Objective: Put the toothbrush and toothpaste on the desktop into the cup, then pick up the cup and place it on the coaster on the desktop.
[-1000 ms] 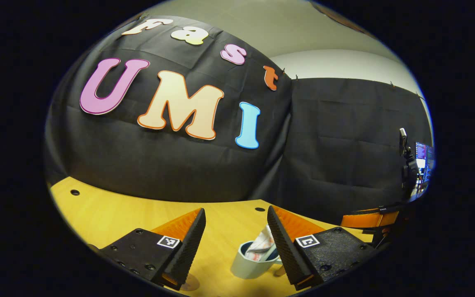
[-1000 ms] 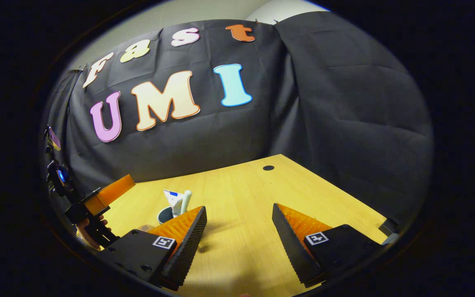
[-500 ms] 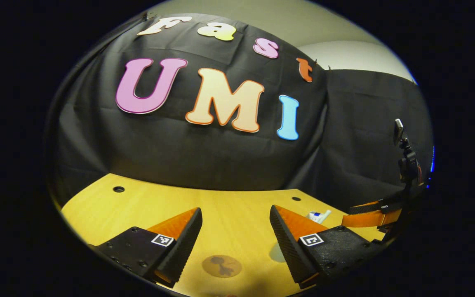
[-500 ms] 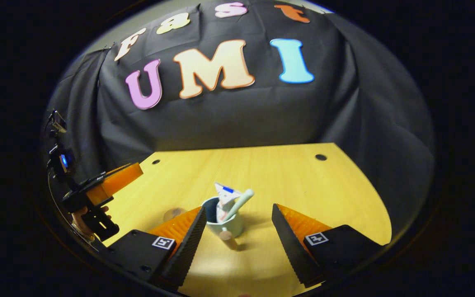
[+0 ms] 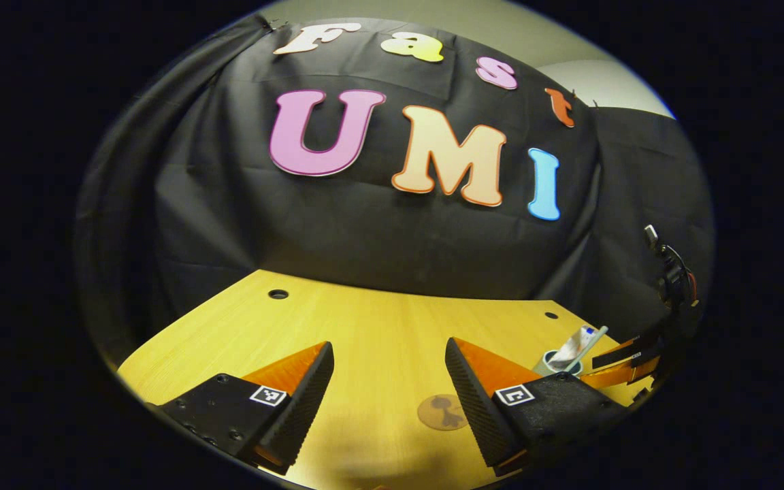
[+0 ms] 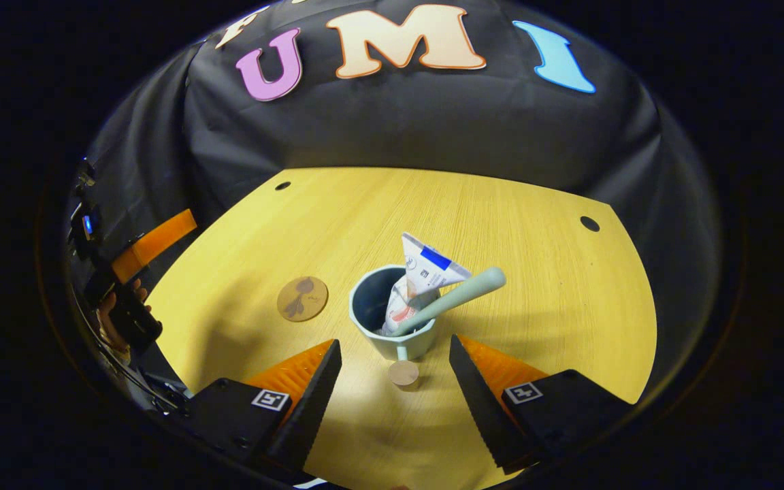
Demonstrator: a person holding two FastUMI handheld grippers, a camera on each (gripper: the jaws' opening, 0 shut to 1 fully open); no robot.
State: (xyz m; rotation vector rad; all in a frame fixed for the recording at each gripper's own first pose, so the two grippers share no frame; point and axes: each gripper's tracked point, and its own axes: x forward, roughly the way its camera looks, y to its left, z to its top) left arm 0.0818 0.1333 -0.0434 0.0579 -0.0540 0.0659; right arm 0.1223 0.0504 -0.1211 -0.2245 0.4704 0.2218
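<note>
The cup (image 6: 392, 321) stands upright on the desk (image 6: 535, 286) with the toothpaste (image 6: 419, 279) and toothbrush (image 6: 450, 299) leaning inside it, so the loading step appears complete; the coaster (image 6: 302, 298) lies bare just to the cup's left. Over the last second the right gripper (image 6: 392, 381) has swung from beside the cup to face it squarely, its fingers wide apart and empty on either side of the handle, whose round end (image 6: 403, 373) seems to point toward the camera. The left gripper (image 5: 388, 381), also spread and empty, has turned away from the cup to hang near the coaster, leaving the lift to the right.
</note>
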